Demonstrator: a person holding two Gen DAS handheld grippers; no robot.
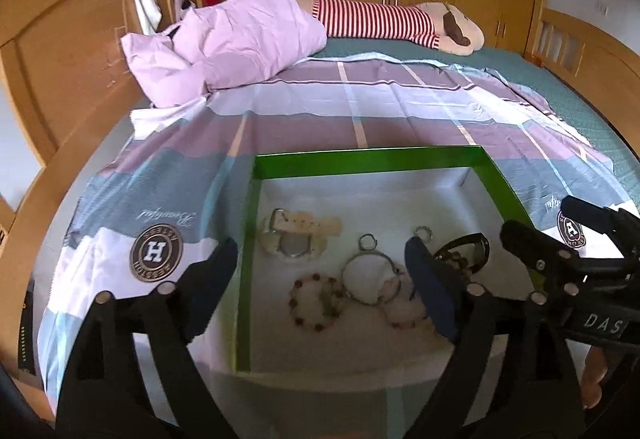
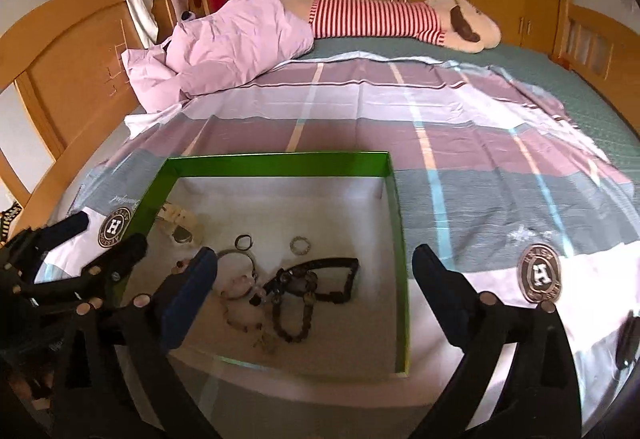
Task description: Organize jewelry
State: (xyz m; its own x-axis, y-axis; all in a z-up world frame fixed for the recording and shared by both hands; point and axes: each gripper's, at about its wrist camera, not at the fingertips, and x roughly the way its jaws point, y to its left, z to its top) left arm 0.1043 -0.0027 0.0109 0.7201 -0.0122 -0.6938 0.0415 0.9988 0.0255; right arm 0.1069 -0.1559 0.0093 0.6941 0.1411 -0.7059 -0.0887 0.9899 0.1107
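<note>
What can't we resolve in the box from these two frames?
- Left wrist view: sunglasses partly hidden behind the left gripper's right finger; the pale bracelet under that finger too.
- Right wrist view: watch partly cut by the green box wall; the beaded pieces left of the metal bangle sit behind the right gripper's left finger.
- Both views: small rings too small to detail.

The left gripper [image 1: 320, 279] hangs with its jaws spread wide, nothing between them, one finger on either side of the box's left wall. The right gripper [image 2: 316, 291] is likewise wide open and holds nothing, its fingers straddling the box's right wall, close beside the left one.
</note>
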